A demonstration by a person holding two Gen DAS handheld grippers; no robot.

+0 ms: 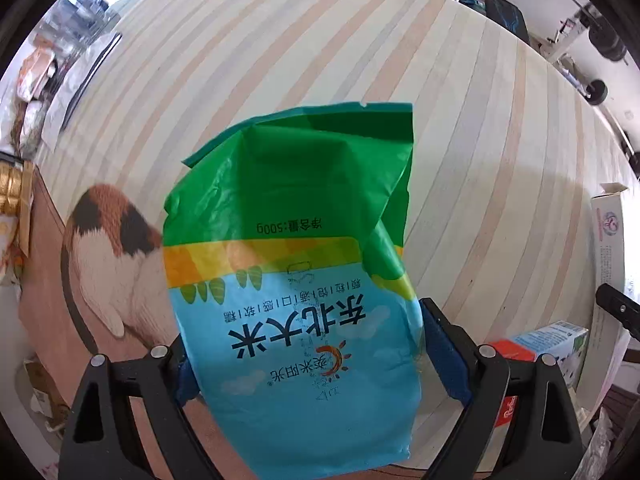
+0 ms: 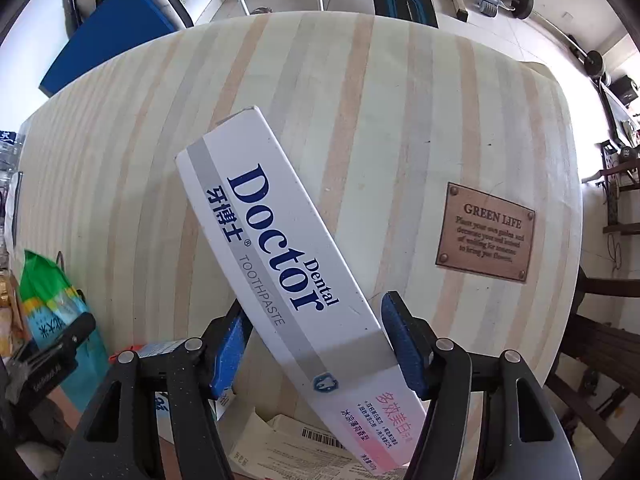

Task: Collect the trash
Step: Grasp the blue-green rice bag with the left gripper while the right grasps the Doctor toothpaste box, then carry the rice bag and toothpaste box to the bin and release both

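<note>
A cat-pattern cushion (image 1: 112, 256) sits at far left beside the striped table (image 1: 480, 160). Over that tabletop, the left gripper (image 1: 304, 356) clamps the lower part of a crumpled green-and-blue rice bag (image 1: 292, 248), holding it aloft. To the right, the right gripper (image 2: 316, 344) pinches a white toothpaste box (image 2: 280, 248), tilted above the table, left of a brown "GREEN LIFE" plaque (image 2: 486, 232).

Rice bag (image 2: 52, 312) lies left of toothpaste box (image 2: 288, 276), above table (image 2: 400, 120).
</note>
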